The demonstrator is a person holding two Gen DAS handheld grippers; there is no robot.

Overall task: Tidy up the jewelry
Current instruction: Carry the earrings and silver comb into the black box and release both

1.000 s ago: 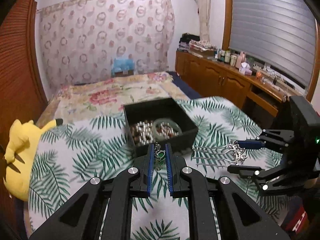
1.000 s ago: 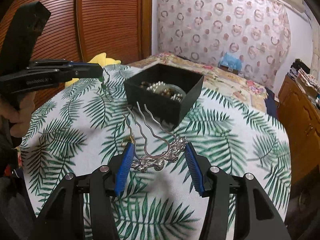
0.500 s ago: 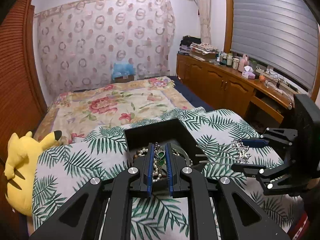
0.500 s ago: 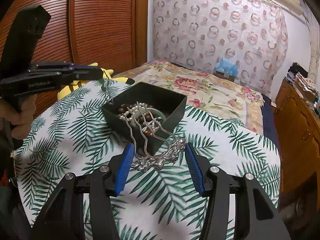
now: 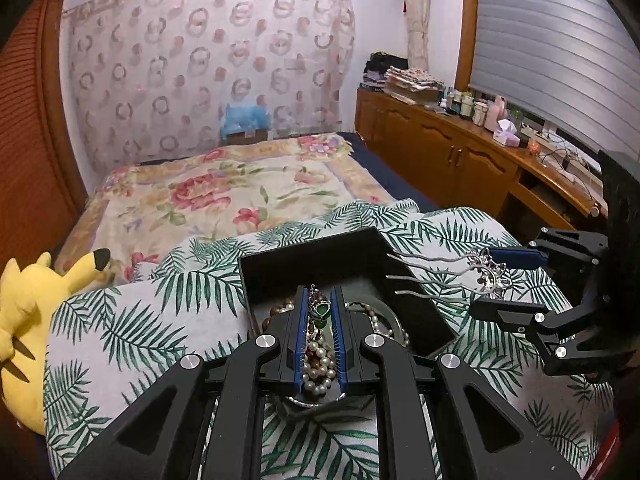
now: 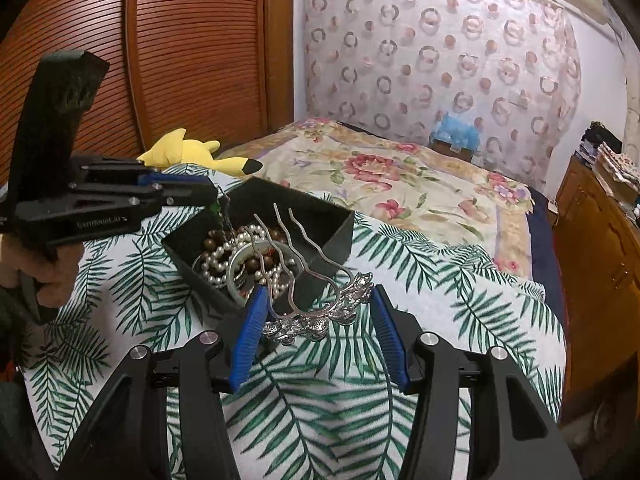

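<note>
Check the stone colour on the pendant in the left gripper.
Green, on the pendant in the left gripper; left wrist view shows it best.

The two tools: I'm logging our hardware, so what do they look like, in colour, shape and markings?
Both match: the left tool and right tool have matte black angular linkage arms with round silver pivot screws and ribbed blue pads on the fingers. The left one's side carries small white lettering, too blurred to read.

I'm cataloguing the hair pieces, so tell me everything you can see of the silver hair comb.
The hair comb looks like silver metal: an ornate, flower-like head and three long wavy prongs. The right gripper holds it by the head between its blue pads. It is tilted, with the prongs reaching forward over the open black box, above the pearls and the bangle. Whether a prong touches the box cannot be told.
</note>
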